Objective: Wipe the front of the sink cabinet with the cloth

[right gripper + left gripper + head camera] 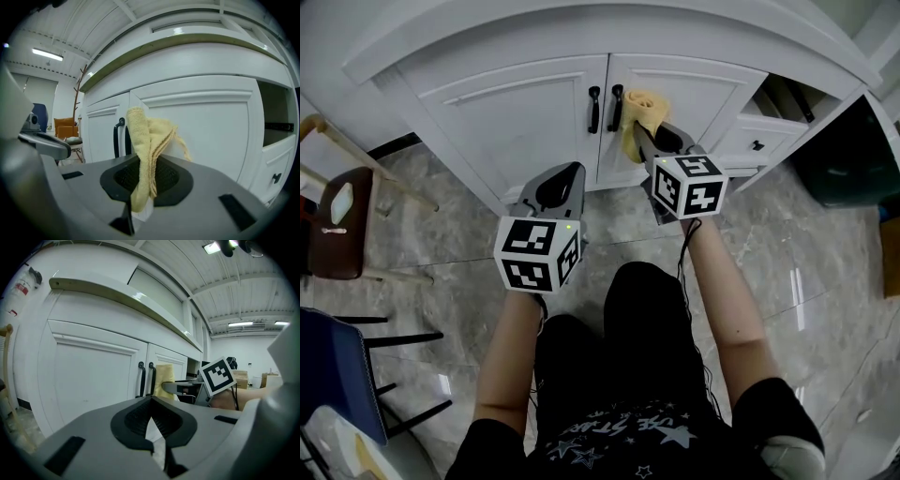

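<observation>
The white sink cabinet (525, 103) has two doors with black handles (605, 108) at its middle. My right gripper (652, 131) is shut on a yellow cloth (641, 114), which sits against the right door (694, 89) just right of the handles. In the right gripper view the cloth (146, 140) stands folded between the jaws before the right door (206, 136). My left gripper (558, 185) hangs shut and empty, a little off the bottom of the left door (89, 380). In the left gripper view the cloth (165, 376) and right gripper (187, 389) show beside the handles (146, 378).
An open drawer (773, 117) juts out at the cabinet's right. A wooden rack and brown seat (337, 216) stand at left on the grey marble floor (441, 216), with a blue chair (333, 375) nearer. The person's black-clad knees (628, 328) are below the grippers.
</observation>
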`<state>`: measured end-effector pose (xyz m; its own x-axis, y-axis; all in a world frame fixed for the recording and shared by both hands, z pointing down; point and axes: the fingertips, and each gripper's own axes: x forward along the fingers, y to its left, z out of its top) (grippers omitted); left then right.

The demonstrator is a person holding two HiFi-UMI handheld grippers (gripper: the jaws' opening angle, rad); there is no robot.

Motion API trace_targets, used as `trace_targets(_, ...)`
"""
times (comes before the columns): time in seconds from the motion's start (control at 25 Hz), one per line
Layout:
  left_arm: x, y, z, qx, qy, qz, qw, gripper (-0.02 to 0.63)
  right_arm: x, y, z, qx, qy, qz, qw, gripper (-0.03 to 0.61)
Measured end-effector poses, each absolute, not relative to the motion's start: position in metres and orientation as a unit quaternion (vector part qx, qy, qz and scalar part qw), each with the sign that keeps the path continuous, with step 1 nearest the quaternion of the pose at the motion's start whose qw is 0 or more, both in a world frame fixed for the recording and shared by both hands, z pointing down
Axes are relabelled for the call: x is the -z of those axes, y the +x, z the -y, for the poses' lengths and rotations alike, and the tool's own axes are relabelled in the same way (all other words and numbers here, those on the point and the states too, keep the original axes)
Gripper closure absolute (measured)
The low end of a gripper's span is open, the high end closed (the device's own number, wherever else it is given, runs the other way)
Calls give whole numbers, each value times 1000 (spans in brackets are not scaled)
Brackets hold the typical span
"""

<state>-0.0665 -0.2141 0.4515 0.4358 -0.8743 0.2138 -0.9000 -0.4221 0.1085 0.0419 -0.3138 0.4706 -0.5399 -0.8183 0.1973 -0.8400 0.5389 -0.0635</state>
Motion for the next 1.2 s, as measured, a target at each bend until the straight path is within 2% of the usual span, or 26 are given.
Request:
trace_targets(0.76, -460, -11, 230, -86, 855, 502, 96, 598, -474, 180, 341, -84, 568, 816, 60, 517)
trace_targets(1.2, -470, 22, 230, -92, 869, 477, 100, 598, -478, 251, 347, -83, 615, 780, 77, 517)
